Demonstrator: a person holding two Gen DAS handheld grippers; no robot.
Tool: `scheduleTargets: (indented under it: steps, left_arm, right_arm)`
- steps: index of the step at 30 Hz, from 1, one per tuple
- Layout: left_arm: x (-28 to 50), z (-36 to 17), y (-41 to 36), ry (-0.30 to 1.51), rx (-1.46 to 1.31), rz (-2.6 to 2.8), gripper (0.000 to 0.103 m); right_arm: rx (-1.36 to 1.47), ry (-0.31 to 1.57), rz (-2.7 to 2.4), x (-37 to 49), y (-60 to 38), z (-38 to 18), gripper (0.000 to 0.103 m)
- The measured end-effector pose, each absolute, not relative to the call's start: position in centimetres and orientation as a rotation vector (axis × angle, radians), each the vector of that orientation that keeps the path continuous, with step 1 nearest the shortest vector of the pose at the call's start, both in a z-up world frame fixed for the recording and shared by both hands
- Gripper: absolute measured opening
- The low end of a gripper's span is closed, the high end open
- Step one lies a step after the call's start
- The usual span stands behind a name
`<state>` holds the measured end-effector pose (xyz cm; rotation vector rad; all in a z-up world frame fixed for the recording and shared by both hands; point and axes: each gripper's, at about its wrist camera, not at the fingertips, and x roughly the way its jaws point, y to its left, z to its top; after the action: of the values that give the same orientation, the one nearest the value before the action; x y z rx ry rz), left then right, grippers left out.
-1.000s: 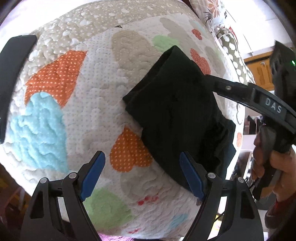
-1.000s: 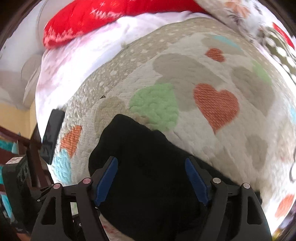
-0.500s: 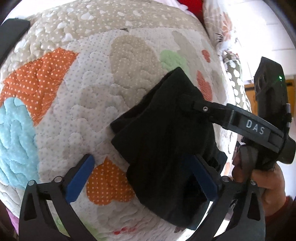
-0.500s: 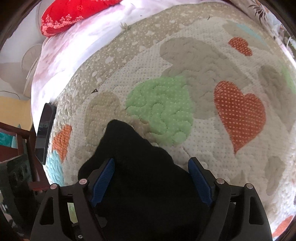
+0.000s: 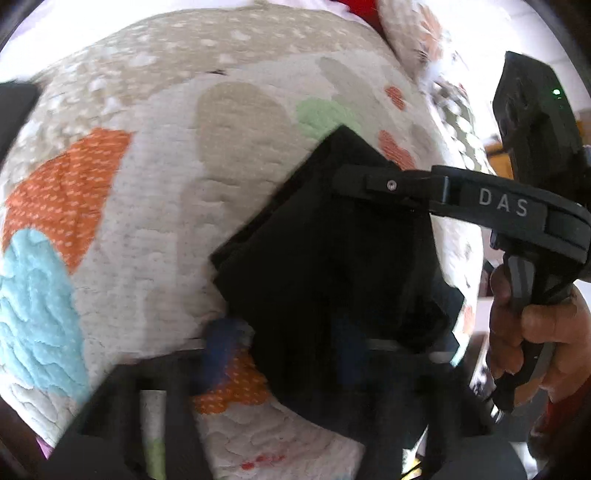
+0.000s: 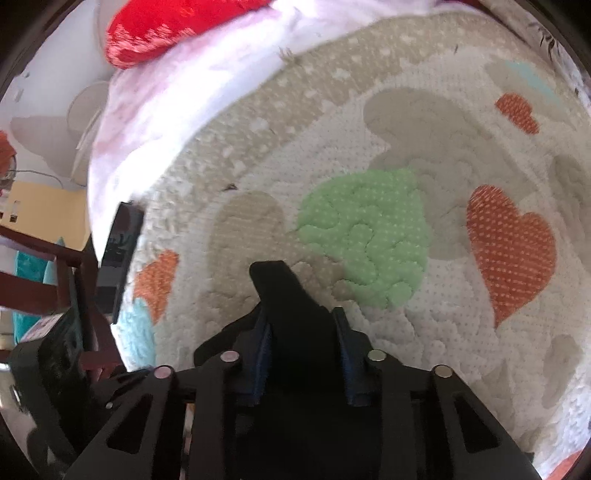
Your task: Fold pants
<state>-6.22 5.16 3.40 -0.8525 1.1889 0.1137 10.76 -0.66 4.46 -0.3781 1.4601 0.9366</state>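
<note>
The black pants (image 5: 325,258) lie folded into a small bundle on the heart-patterned quilt (image 5: 155,177). My left gripper (image 5: 284,343) is blurred; its blue pads (image 5: 221,343) have closed in on the bundle's near edge. My right gripper (image 6: 303,354) is shut on a fold of the pants (image 6: 284,295), which bunches up between its blue pads (image 6: 264,343). In the left wrist view the right gripper's finger (image 5: 424,184) reaches over the pants from the right.
A red pillow (image 6: 166,26) and a white sheet (image 6: 177,96) lie at the quilt's far side. A dark phone (image 6: 120,243) rests at the quilt's left edge. A wooden chair (image 6: 48,266) stands beside the bed. A floral pillow (image 5: 424,48) lies far right.
Both grippers have closed from wide open onto the pants. The right one now pinches a fold; the left has moved in on the near edge.
</note>
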Motion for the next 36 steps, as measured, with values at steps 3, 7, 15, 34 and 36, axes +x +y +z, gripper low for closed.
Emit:
scheduleTargets:
  steps: [3,7,15,34,36]
  left_arm:
    - [-6.2,4.9,4.8,1.163,-0.82,0.096,0.031]
    - [-6.4,8.6,3.4,1.097,-0.732,0.05,0.028]
    - [-6.3,15.3,-4.9,0.967,-0.446,-0.166,0.027]
    - [-9.5,11.7,-19.1,1.162,0.02,-0.643,0.03]
    - [-9.0,12.7,-17.3,1.137,0.02,-0.582,0.041]
  right_arm:
    - [-0.33,1.412,0.948,10.6,-2.3,6.7,0.023]
    - [-0.268,1.336,0.953,10.5,-5.2,10.1,0.022]
    - [-0.128,1.23,0.843,9.8,-16.1,15.5,0.02]
    - [0.497,1.302,0.316,3.1,-39.6,8.7,0.071]
    - [0.526,1.291,0.35,2.7,-38.5,8.3,0.073]
